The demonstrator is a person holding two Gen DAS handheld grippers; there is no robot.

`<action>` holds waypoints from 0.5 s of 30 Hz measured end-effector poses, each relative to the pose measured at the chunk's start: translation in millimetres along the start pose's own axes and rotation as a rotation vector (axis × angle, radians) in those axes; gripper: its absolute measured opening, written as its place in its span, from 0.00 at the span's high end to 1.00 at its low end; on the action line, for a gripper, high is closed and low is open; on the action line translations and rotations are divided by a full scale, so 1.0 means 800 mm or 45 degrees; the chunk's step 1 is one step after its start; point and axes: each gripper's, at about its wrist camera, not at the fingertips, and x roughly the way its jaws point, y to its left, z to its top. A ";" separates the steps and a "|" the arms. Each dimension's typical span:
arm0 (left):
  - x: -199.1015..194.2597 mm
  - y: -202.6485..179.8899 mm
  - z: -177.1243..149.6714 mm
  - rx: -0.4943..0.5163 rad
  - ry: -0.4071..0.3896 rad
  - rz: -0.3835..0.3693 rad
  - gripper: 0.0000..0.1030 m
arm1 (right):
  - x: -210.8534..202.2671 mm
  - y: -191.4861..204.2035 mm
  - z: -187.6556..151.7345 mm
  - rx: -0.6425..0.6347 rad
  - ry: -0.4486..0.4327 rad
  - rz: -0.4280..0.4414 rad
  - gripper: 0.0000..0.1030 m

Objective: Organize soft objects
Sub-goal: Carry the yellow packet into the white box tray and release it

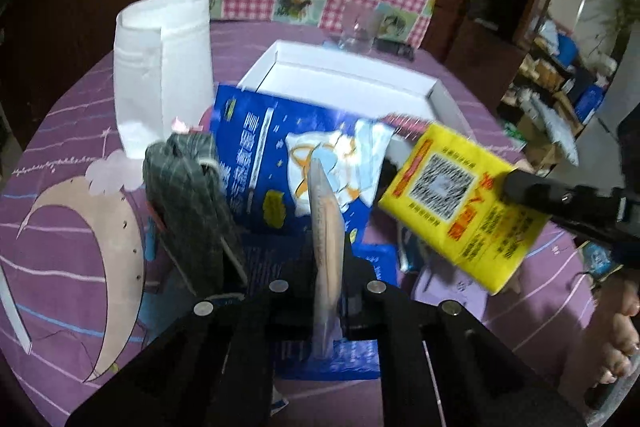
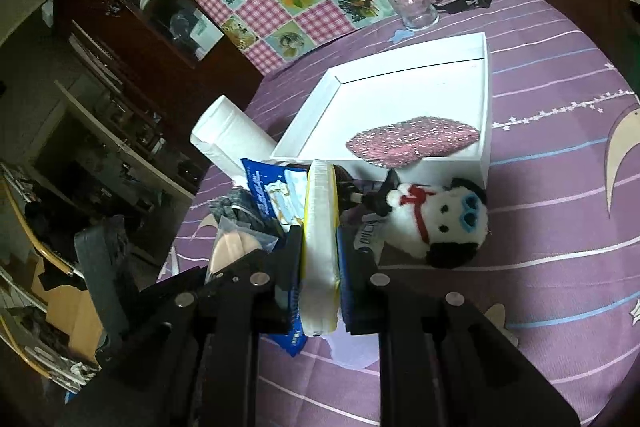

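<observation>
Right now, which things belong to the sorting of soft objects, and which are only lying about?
Job: white box, pink sparkly pouch inside it, yellow tissue pack in the right tongs, clear packet in the left tongs, plush toy.

Lying about: drinking glass, paper roll.

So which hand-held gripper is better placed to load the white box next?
Right: its yellow pack is beside the box; the left's pouch sits farther back.

Yellow tissue pack (image 1: 460,203): QR code on its face, ringed by red and dark Chinese print too blurred to read. Blue packet (image 1: 280,163): large white Chinese characters, upside down and illegible. No other marking can be read.
</observation>
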 end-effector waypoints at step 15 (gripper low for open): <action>-0.087 -0.021 0.148 -0.031 -0.092 0.001 0.93 | -0.038 0.058 0.130 0.120 -0.065 -0.068 0.83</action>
